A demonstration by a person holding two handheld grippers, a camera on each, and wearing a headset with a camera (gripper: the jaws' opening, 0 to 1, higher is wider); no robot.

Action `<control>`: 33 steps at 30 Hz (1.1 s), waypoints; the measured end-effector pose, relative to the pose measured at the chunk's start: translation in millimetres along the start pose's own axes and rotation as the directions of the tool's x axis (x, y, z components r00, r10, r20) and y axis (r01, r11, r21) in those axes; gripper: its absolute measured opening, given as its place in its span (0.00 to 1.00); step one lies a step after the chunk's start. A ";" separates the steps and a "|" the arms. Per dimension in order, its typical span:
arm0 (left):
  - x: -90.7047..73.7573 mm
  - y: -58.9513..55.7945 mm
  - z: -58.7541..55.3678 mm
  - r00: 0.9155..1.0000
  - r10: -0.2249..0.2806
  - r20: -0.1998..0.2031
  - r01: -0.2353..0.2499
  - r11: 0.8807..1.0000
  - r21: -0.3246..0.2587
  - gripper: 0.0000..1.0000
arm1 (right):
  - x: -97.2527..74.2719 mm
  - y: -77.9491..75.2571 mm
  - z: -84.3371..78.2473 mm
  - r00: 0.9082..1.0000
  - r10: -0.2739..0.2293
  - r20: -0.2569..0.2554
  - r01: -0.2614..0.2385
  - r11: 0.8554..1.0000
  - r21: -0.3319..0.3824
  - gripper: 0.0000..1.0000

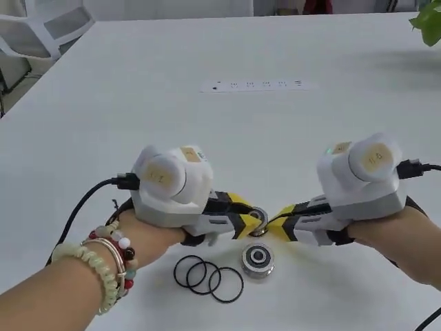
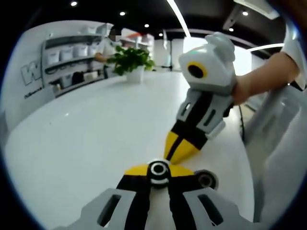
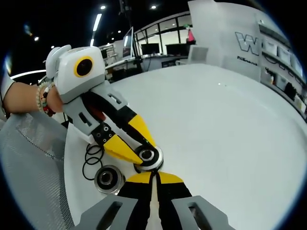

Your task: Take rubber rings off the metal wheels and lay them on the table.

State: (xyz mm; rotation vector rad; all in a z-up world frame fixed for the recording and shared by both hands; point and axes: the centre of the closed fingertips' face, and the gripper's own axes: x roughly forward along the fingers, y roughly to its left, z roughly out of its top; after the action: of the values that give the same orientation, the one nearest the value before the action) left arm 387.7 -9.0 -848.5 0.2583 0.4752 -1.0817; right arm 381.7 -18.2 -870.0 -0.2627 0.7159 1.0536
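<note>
My left gripper (image 1: 253,222) is shut on a small metal wheel (image 1: 259,219), held just above the table; in its own view the wheel (image 2: 158,170) sits between the yellow tips. My right gripper (image 1: 277,222) comes in from the right with its jaws shut, tips against that wheel's rim (image 3: 149,156). Whether it pinches a rubber band there is hidden. A second metal wheel (image 1: 258,258) lies flat on the table below the tips, also seen as wheel (image 3: 109,178) and wheel (image 2: 206,178). Three black rubber rings (image 1: 207,276) lie overlapping beside it, rings (image 3: 93,158).
A white power strip (image 1: 251,85) lies flat far across the white table (image 1: 207,138). A potted plant (image 1: 431,24) stands at the far right corner, a white chair (image 1: 41,31) beyond the far left edge. Cables trail from both grippers.
</note>
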 end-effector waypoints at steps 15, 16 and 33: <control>-1.5 0.8 -0.6 0.999 0.002 0.040 -0.001 1.000 -0.010 0.14 | -0.2 -1.2 -0.2 1.000 0.007 0.020 -0.014 0.935 0.354 0.00; -1.6 0.8 -0.5 0.999 0.001 0.041 -0.001 1.000 -0.008 0.14 | -0.4 -1.5 -0.3 1.000 0.008 0.025 -0.017 0.929 0.369 0.00; -1.3 0.6 -0.3 0.999 0.008 0.033 -0.008 1.000 0.006 0.14 | -9.0 -2.9 10.2 0.987 0.030 0.160 -0.119 0.803 0.584 0.00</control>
State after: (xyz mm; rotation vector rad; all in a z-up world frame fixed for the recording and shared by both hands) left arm 387.8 -7.6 -848.2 0.2472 0.4415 -1.0783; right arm 385.7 -20.6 -856.9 0.3871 0.8938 0.8610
